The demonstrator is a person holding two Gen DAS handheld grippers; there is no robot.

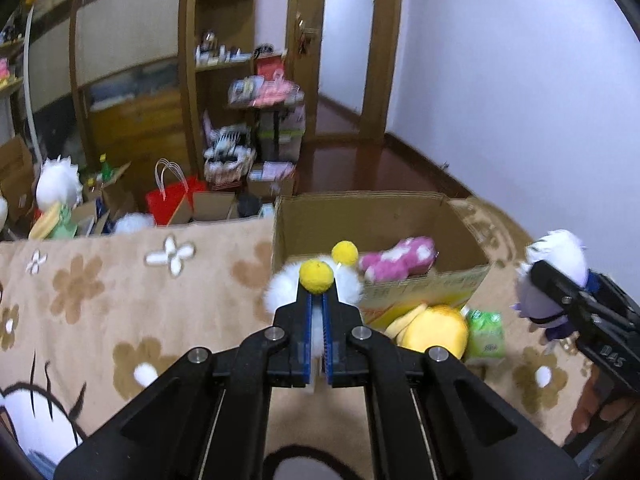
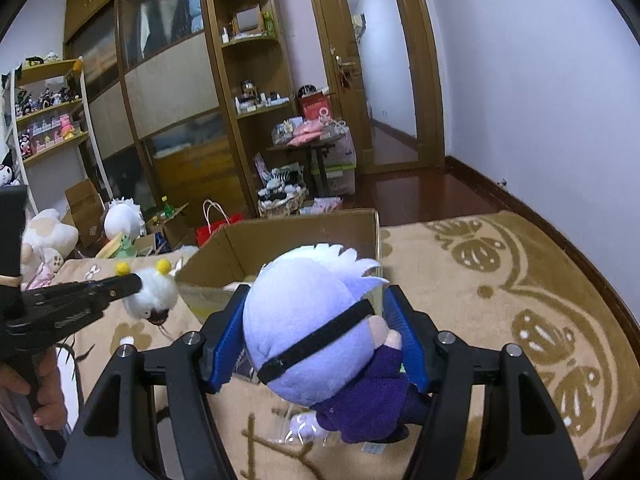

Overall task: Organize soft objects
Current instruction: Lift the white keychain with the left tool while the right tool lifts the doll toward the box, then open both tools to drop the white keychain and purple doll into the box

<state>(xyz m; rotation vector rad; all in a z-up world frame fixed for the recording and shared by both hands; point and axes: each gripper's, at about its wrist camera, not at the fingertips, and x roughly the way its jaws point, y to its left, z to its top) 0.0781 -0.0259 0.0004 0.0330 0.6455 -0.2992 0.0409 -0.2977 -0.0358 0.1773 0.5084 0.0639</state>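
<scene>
Left tongs [image 1: 319,300] clenched a white fluffy toy [image 1: 348,284] with yellow pompoms just before the cardboard box [image 1: 380,216], which sat at the far edge of the beige flowered blanket [image 1: 120,300] and held a pink plush [image 1: 396,258]. Right tongs [image 2: 316,320] gripped a white-haired blindfolded doll [image 2: 312,320] above the blanket, near the box's front edge.

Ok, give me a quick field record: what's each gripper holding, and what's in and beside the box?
left gripper: shut on white fluffy toy with yellow pom-poms
right gripper: shut on white-haired doll in purple outfit
cardboard box: open, on the floral blanket
in box: pink plush
beside box: yellow plush, green packet
</scene>
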